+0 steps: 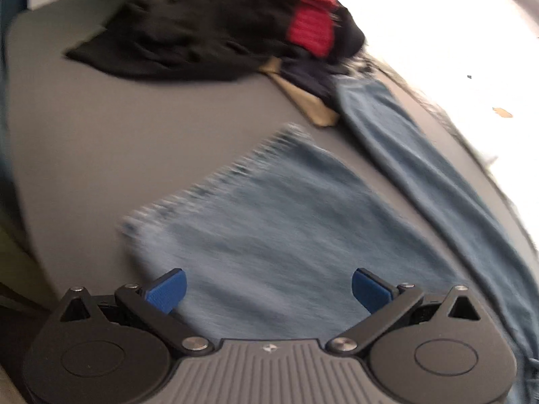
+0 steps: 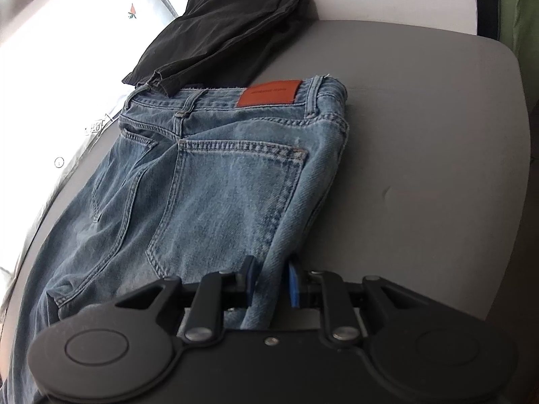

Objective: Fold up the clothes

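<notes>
Pinched denim sits nearest — the right gripper (image 2: pixel 271 281) has its blue-padded fingers (image 2: pixel 293 286) clamped on a fold of the light-blue jeans (image 2: pixel 215 181), which lie on the grey worktop (image 2: pixel 421 168). Over a blurred jeans leg (image 1: pixel 269 235), the left gripper (image 1: pixel 268 291) hovers with fingers wide apart — holding nothing.

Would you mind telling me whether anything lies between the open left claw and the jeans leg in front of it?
Nothing visible does: the left claw hangs open directly over the blue jeans, with no other garment between them.
</notes>
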